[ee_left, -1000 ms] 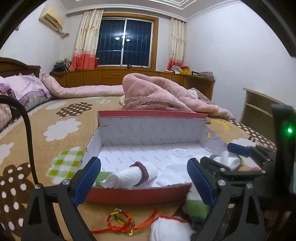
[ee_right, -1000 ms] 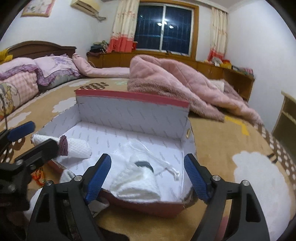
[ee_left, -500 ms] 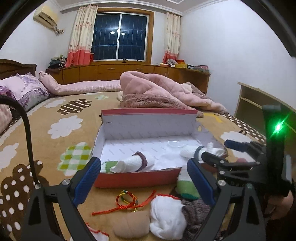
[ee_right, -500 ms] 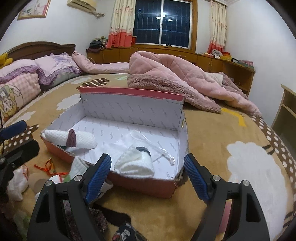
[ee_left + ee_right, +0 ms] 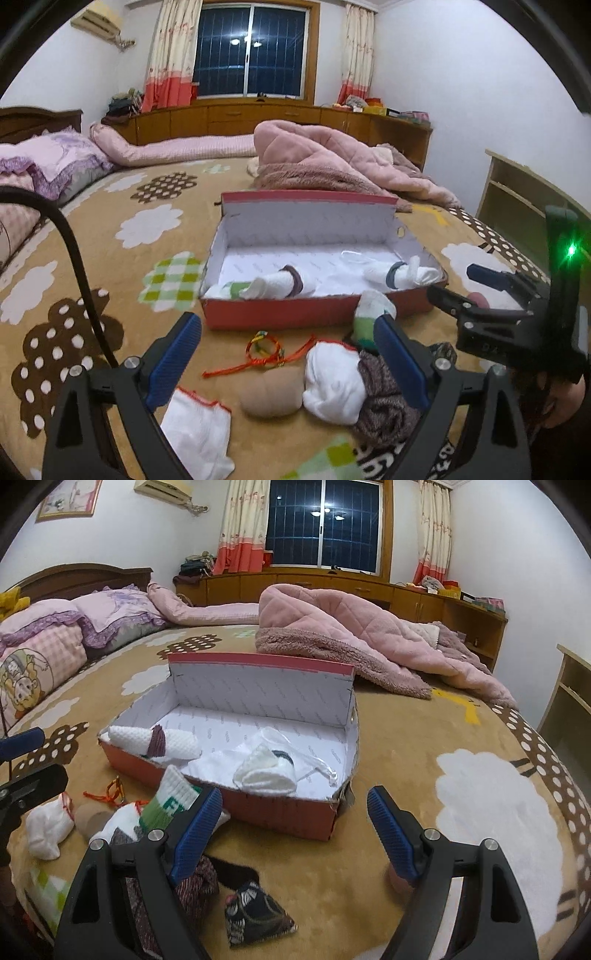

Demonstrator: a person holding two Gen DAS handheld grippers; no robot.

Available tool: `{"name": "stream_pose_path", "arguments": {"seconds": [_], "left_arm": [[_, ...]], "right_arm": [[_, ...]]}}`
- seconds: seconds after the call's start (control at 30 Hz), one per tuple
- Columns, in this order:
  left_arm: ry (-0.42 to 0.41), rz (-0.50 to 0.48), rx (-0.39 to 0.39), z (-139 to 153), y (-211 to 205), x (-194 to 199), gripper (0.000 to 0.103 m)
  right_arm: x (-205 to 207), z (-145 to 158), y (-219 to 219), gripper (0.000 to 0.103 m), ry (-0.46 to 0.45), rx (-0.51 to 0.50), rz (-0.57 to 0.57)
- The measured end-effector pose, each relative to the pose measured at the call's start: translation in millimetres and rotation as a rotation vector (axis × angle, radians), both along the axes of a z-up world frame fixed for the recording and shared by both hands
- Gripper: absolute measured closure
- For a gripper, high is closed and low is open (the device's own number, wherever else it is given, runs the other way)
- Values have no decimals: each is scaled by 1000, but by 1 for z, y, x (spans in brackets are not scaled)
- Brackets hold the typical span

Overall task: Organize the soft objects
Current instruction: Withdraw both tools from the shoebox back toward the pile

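Both tongs hang spread and empty over the bed: the left tongs (image 5: 288,363) frame a loose heap of rolled socks (image 5: 332,384) lying directly ahead beside the red box's (image 5: 280,314) near wall; the right tongs (image 5: 295,830) face the box's right corner.

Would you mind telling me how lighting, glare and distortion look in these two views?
Left wrist view: even indoor light, a green LED flare at right, fisheye-bent walls. Right wrist view: ceiling lamps reflected in the dark night window, black vignette corners, sharp red cardboard box.
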State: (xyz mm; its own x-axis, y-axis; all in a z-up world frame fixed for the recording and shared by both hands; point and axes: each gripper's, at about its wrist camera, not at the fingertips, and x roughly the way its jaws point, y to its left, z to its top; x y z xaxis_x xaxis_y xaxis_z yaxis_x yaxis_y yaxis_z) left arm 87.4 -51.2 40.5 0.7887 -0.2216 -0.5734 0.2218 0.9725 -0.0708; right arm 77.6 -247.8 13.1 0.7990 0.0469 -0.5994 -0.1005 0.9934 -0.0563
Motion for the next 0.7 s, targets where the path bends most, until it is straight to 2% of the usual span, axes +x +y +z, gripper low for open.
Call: {"name": "stream_pose_path", "arguments": {"seconds": [0.13,0.3,0.47,0.53,0.7], "left_arm": [[-3,13,-15,4,12,-12,6],[34,-6,-77,-1,15,-36,6],[14,-26,-27,-3,5,-56,6],[17,-22,-33,-3,9,-59,6],[43,51,-84,-7,41,-59,6]], "right_arm": [[-7,2,-2,20,6,15,2],[-15,3,-2,20,2,7,3],[-21,3,-10,20,0,18,-21],[-23,3,-14,20,2,24,-31],[-40,0,-27,20,10,30,-65]]}}
